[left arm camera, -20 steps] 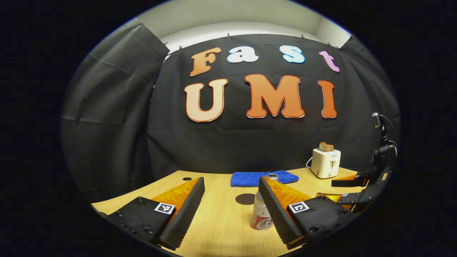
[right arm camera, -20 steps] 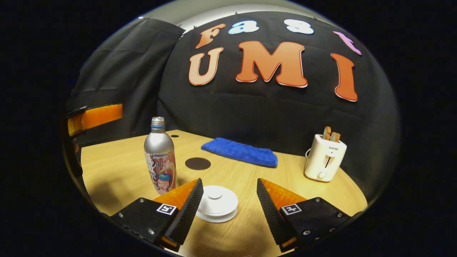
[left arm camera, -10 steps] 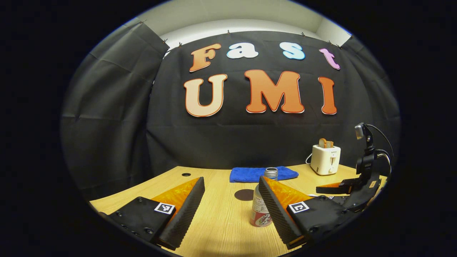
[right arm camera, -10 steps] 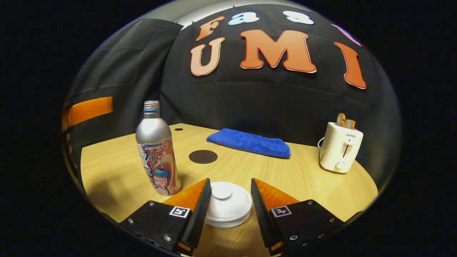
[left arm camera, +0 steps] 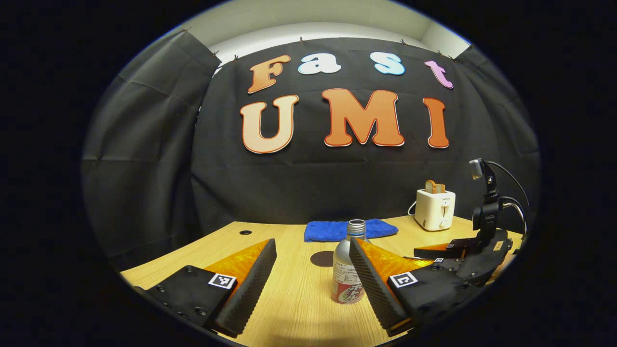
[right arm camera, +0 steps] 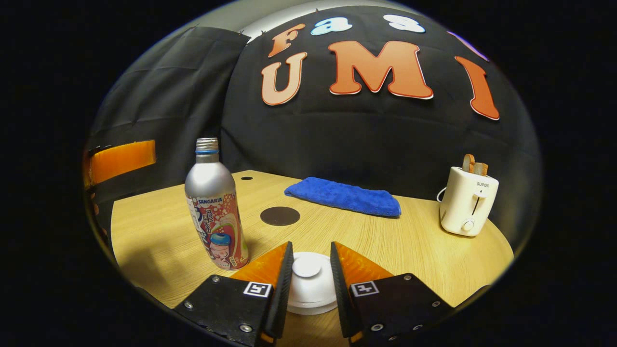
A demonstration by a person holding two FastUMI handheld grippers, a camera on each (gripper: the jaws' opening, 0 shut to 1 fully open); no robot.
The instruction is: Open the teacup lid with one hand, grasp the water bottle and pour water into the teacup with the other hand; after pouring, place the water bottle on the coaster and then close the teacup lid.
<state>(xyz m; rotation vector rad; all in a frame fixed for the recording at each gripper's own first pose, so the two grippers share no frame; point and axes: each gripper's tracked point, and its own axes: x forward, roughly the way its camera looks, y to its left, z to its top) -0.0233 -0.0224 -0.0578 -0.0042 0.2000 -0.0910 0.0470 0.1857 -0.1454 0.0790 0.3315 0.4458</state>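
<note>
Your right gripper point(right arm camera: 311, 279) sits low over the white lid point(right arm camera: 308, 282) at the near edge of the table point(right arm camera: 409, 246), its jaws narrowed around the lid so the pads flank its sides, though you cannot tell whether both press on it. Your left gripper point(left arm camera: 313, 279) has its jaws spread wide and holds nothing, with the bottle point(left arm camera: 348, 270) standing upright just past them, close against the right finger. The dark coaster point(right arm camera: 279, 216) lies beyond the bottle, short of the blue cloth point(right arm camera: 344, 196), and the toaster point(right arm camera: 468, 200) stands far right.
</note>
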